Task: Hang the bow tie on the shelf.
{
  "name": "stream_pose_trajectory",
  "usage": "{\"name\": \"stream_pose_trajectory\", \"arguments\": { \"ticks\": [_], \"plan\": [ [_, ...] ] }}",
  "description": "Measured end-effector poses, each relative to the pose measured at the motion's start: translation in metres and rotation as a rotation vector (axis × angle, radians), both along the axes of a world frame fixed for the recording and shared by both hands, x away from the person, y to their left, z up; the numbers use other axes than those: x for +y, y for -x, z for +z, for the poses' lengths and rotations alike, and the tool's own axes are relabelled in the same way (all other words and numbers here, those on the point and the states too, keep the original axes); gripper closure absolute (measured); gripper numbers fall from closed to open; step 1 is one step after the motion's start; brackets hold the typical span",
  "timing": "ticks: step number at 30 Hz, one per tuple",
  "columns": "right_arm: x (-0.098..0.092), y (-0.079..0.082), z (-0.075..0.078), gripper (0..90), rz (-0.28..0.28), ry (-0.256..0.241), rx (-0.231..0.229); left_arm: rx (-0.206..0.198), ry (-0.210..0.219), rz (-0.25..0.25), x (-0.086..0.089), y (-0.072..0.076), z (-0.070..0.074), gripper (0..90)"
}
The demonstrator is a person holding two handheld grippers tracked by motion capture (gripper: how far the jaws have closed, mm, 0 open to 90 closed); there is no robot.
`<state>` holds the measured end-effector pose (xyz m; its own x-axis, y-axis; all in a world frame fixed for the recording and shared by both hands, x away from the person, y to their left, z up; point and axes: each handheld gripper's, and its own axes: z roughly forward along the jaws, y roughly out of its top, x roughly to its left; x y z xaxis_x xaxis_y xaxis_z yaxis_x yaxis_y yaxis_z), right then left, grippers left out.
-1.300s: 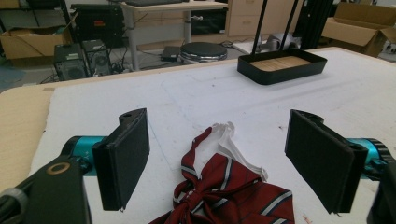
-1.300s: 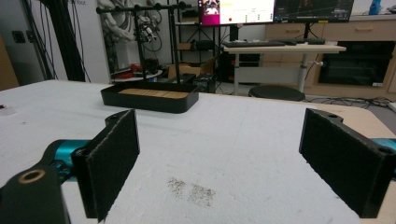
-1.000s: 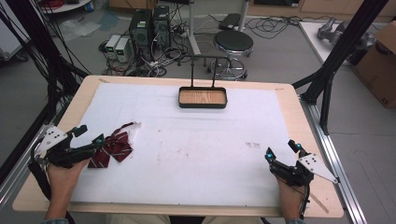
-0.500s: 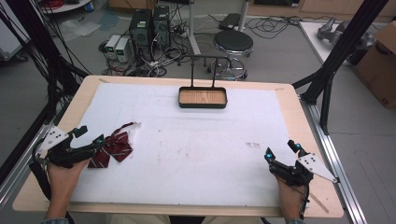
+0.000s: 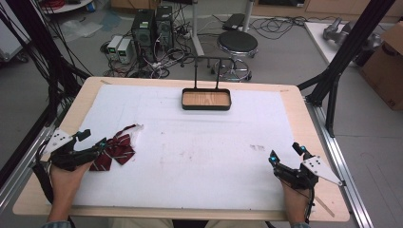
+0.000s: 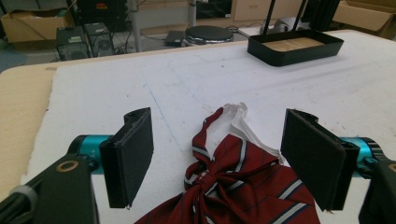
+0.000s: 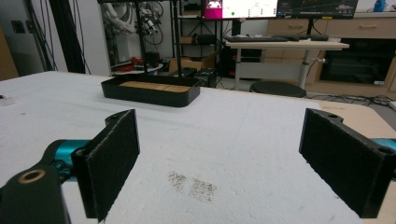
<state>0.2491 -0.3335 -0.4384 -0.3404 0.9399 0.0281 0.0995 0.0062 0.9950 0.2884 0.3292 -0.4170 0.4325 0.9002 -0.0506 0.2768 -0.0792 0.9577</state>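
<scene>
A dark red striped bow tie [image 5: 116,151] with a white neck strap lies on the white mat [image 5: 199,142] at the left. My left gripper [image 5: 94,138] is open at the tie's left edge. In the left gripper view the bow tie [image 6: 233,186] lies between the two wide-apart jaws, and neither pad [image 6: 133,154] touches it. My right gripper [image 5: 285,151] rests open near the front right of the mat, with nothing between its pads [image 7: 348,158]. A black tray [image 5: 206,108] with a wooden floor stands at the far middle.
A black upright bar rises behind the tray [image 7: 149,97]. A small grey smudge [image 7: 191,184] marks the mat in front of the right gripper. The mat covers a wooden table [image 5: 313,128] with bare edges. A stool [image 5: 236,45] and computers stand on the floor beyond.
</scene>
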Motion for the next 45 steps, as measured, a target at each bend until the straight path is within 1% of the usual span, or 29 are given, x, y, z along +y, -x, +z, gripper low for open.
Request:
{"name": "stream_pose_trajectory", "arguments": {
  "ticks": [1, 2, 3, 4, 7, 8, 11, 12, 13, 16, 17, 18, 19, 22, 23, 24, 26, 27, 28, 29, 30, 33, 34, 35, 36, 38, 39, 42, 45],
  "plan": [
    [0.000, 0.000, 0.000, 11.2, 0.000, 0.000, 0.000, 0.000, 0.000, 0.000, 0.000, 0.000, 0.000, 26.3],
    [0.000, 0.000, 0.000, 11.2, 0.000, -0.002, 0.001, 0.018, -0.002, -0.004, 0.001, -0.003, -0.002, 26.7],
    [0.000, 0.000, 0.000, 11.2, 0.000, -0.002, 0.001, 0.018, -0.002, -0.004, 0.001, -0.003, -0.002, 26.7],
    [0.000, 0.000, 0.000, 11.2, 0.000, -0.004, 0.002, 0.033, -0.004, -0.006, 0.001, -0.006, -0.005, 26.9],
    [0.000, 0.000, 0.000, 11.2, 0.002, 0.005, -0.001, 0.044, -0.016, -0.006, 0.000, -0.008, -0.006, 29.2],
    [0.000, 0.000, 0.000, 11.2, 0.003, 0.006, -0.002, 0.060, -0.032, -0.013, 0.000, -0.012, -0.008, 30.9],
    [0.001, 0.000, 0.000, 11.2, 0.002, 0.002, 0.004, 0.088, -0.053, -0.018, -0.001, -0.017, -0.011, 35.1],
    [0.001, -0.001, 0.000, 11.2, 0.001, 0.003, 0.003, 0.088, -0.053, -0.018, -0.001, -0.017, -0.011, 36.5],
    [0.001, -0.001, 0.000, 11.2, 0.000, 0.003, 0.004, 0.117, -0.072, -0.020, -0.002, -0.021, -0.014, 38.7],
    [0.001, -0.001, 0.000, 11.2, 0.000, 0.004, 0.007, 0.175, -0.103, -0.025, -0.006, -0.027, -0.019, 41.3],
    [0.001, -0.001, 0.000, 11.2, 0.000, 0.004, 0.007, 0.175, -0.103, -0.025, -0.006, -0.027, -0.019, 42.5],
    [0.001, -0.001, 0.000, 11.2, 0.001, 0.008, 0.005, 0.210, -0.124, -0.023, -0.008, -0.030, -0.022, 42.6],
    [0.001, -0.001, 0.000, 11.2, 0.001, 0.008, 0.005, 0.210, -0.124, -0.023, -0.008, -0.030, -0.022, 43.7],
    [0.000, -0.001, 0.000, 11.2, 0.003, 0.013, 0.004, 0.268, -0.153, -0.030, -0.010, -0.035, -0.027, 47.4],
    [0.000, -0.001, 0.000, 11.2, 0.003, 0.010, 0.006, 0.268, -0.153, -0.030, -0.010, -0.035, -0.027, 48.9],
    [0.000, -0.001, 0.000, 11.1, 0.003, 0.008, 0.007, 0.281, -0.160, -0.028, -0.010, -0.035, -0.028, 49.8],
    [0.000, -0.001, 0.000, 11.2, 0.004, 0.009, 0.007, 0.306, -0.176, -0.043, -0.012, -0.037, -0.030, 53.6],
    [0.000, -0.001, 0.000, 11.2, 0.004, 0.010, 0.007, 0.306, -0.176, -0.043, -0.012, -0.037, -0.030, 55.5],
    [0.000, -0.001, 0.000, 11.2, 0.006, 0.013, 0.004, 0.323, -0.201, -0.055, -0.013, -0.037, -0.032, 59.0],
    [0.000, -0.001, 0.000, 11.2, 0.006, 0.015, 0.004, 0.322, -0.202, -0.061, -0.013, -0.037, -0.032, 60.7],
    [0.000, -0.001, 0.000, 11.2, 0.006, 0.015, 0.004, 0.319, -0.208, -0.068, -0.012, -0.036, -0.031, 67.0],
    [0.000, -0.001, -0.001, 11.2, 0.003, 0.012, 0.008, 0.308, -0.214, -0.078, -0.012, -0.035, -0.029, 73.4],
    [0.000, -0.001, 0.000, 11.2, 0.005, 0.014, 0.005, 0.261, -0.233, -0.087, -0.014, -0.032, -0.024, 74.0],
    [0.000, -0.001, 0.000, 11.2, 0.007, 0.015, 0.005, 0.238, -0.235, -0.089, -0.015, -0.031, -0.022, 74.6],
    [0.000, -0.001, 0.000, 11.2, 0.007, 0.015, 0.005, 0.238, -0.235, -0.089, -0.015, -0.031, -0.022, 74.9],
    [0.001, -0.001, 0.000, 11.2, 0.006, 0.014, 0.005, 0.154, -0.247, -0.108, -0.018, -0.025, -0.011, 75.0],
    [0.001, -0.001, 0.000, 11.2, 0.005, 0.014, 0.005, 0.123, -0.247, -0.120, -0.019, -0.022, -0.007, 75.0],
    [0.001, -0.001, 0.000, 11.2, 0.003, 0.011, 0.008, 0.075, -0.224, -0.154, -0.024, -0.019, 0.003, 75.0],
    [0.001, -0.001, 0.000, 11.2, 0.002, 0.012, 0.009, 0.039, -0.206, -0.185, -0.030, -0.017, 0.014, 75.0]
  ]
}}
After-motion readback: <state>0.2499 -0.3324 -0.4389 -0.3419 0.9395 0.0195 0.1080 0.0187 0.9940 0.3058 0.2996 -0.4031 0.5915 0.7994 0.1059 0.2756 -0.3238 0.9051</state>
